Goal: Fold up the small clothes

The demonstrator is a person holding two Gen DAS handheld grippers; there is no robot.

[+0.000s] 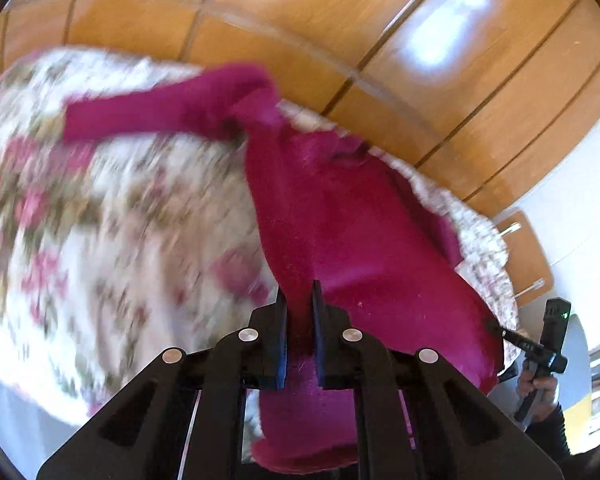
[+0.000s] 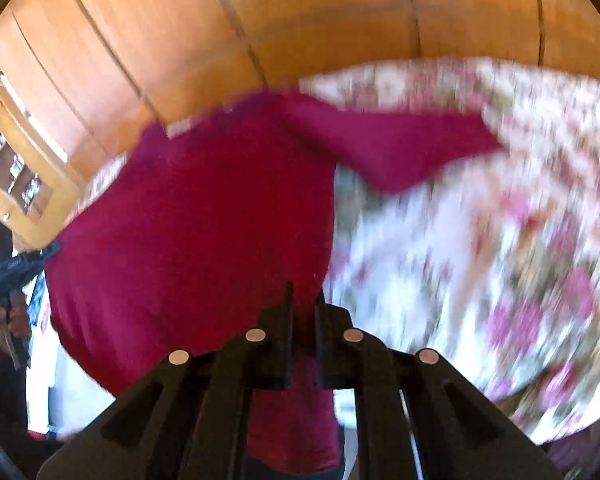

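Garment [image 1: 352, 216], magenta, clamped by left gripper [image 1: 300, 320] and right gripper [image 2: 302, 316].
Floral bedspread [image 1: 112, 216] lay beneath; wooden wardrobe [image 1: 300, 36] stood behind.

Blurred floral bedspread [image 1: 112, 216], glossy wooden wardrobe doors [image 1: 300, 28] behind it, small wooden cabinet [image 2: 16, 176] with handles

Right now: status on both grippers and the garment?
Left gripper shut on magenta sweater. Right gripper shut on same sweater. Sweater stretched between them over floral bedspread, one sleeve trailing. Nothing in the way; views motion-blurred.
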